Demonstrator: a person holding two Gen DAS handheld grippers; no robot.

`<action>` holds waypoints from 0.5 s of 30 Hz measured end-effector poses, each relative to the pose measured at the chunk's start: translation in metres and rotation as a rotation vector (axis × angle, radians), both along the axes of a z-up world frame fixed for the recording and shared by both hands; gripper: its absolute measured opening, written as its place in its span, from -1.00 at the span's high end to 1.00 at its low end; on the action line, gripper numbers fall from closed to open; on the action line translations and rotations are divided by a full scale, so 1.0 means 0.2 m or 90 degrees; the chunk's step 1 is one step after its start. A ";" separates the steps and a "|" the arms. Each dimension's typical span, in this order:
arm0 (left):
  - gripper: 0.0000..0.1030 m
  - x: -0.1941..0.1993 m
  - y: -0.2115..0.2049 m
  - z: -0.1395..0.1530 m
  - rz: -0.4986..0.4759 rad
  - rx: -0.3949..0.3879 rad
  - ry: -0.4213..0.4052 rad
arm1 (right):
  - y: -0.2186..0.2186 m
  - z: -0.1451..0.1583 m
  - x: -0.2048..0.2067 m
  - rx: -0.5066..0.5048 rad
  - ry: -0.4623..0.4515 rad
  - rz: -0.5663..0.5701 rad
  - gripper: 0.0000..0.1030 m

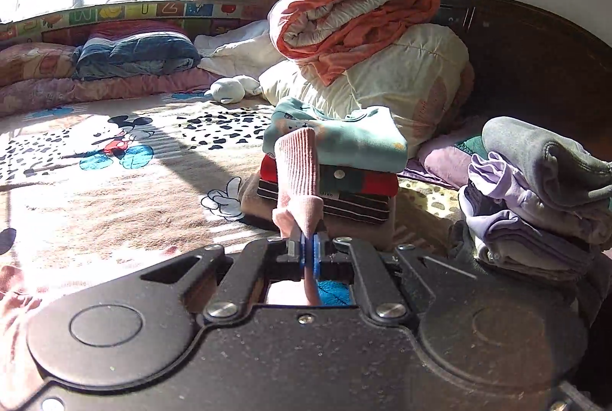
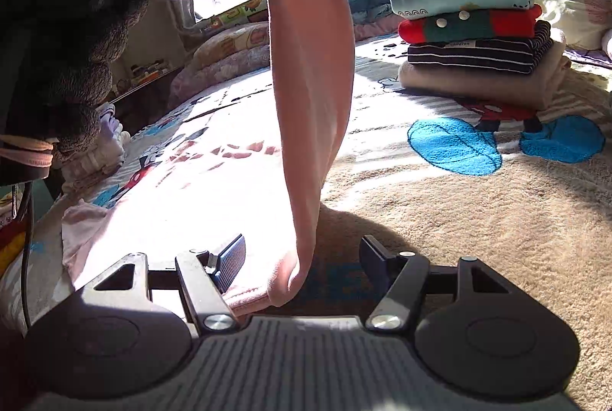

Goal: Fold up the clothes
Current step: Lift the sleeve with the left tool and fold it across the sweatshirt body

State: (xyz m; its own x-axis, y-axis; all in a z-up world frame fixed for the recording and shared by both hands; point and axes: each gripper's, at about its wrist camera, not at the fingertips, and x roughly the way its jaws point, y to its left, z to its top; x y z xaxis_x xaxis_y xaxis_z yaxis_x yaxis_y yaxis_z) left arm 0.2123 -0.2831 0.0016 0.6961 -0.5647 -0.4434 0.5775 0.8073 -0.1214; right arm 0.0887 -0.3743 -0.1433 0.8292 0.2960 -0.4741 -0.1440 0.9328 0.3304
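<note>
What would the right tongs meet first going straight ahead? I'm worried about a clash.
Probably the hanging pink garment, whose lower end dangles between the open right tongs. Beyond it lies the blanket; depth is unclear.

Rolled orange quilt (image 1: pixel 355 9) atop cream duvet (image 1: pixel 413 85); white plush toy (image 1: pixel 229 88) nearby.

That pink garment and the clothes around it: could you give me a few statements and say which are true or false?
1. The left gripper has its fingers shut on the pink garment. True.
2. The right gripper is clamped on it too. False: its fingers are open.
3. The folded stack has a teal piece on top. True.
4. The pink garment lies flat on the blanket. False: it hangs from the left gripper.
</note>
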 end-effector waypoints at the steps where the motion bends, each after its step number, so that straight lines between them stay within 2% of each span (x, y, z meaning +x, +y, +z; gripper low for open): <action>1: 0.95 0.00 0.04 0.01 0.010 -0.008 0.000 | 0.04 0.00 0.01 -0.023 0.002 0.005 -0.28; 5: 0.95 0.03 0.23 0.05 0.049 -0.048 0.011 | 0.18 -0.01 0.05 -0.113 0.009 0.023 -0.27; 15: 0.95 0.06 0.56 0.11 0.128 -0.035 0.038 | 0.32 -0.05 -0.01 -0.166 0.007 0.018 -0.27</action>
State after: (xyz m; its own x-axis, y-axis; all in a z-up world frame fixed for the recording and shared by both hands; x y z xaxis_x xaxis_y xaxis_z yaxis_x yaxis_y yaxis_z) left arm 0.2249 -0.1718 0.0242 0.7708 -0.4420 -0.4588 0.3964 0.8965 -0.1976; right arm 0.0873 -0.3099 -0.1526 0.8170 0.1850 -0.5462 -0.1686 0.9824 0.0805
